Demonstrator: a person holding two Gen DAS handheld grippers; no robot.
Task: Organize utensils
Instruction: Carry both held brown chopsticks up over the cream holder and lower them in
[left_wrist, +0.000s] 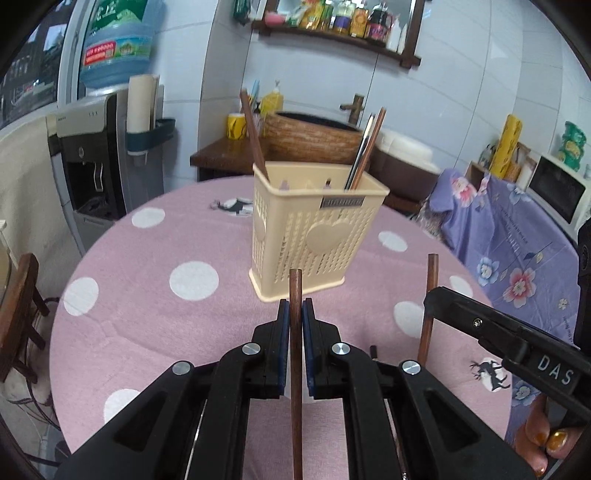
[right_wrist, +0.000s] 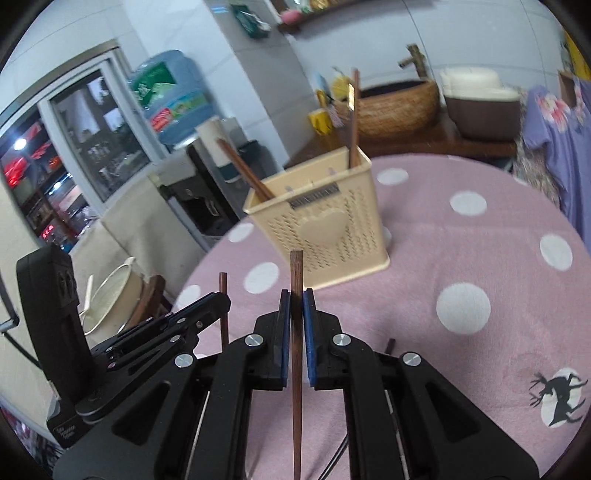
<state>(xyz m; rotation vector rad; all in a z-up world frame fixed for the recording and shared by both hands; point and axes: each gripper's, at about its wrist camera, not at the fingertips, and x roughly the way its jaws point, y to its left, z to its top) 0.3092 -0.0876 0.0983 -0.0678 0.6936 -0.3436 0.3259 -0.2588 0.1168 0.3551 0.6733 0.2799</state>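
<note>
Here your left tongs (left_wrist: 295, 314) clamp one brown chopstick (left_wrist: 295, 369) upright at lower centre, and your right tongs (right_wrist: 295, 302) pinch a second chopstick (right_wrist: 296, 332) likewise. The cream utensil basket (left_wrist: 314, 236) stands mid-frame on the pink dotted table (left_wrist: 184, 332), already holding chopsticks.

Two black plastic grippers, left gripper (left_wrist: 295, 310) and right gripper (right_wrist: 296, 301), with blue pads (left_wrist: 283, 332), silver screws (left_wrist: 251, 348), white "DAS" lettering.

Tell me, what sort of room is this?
Probably a home kitchen or dining corner: a water dispenser, a shelf of bottles and jars, and a utensil basket on a dotted tablecloth.
</note>
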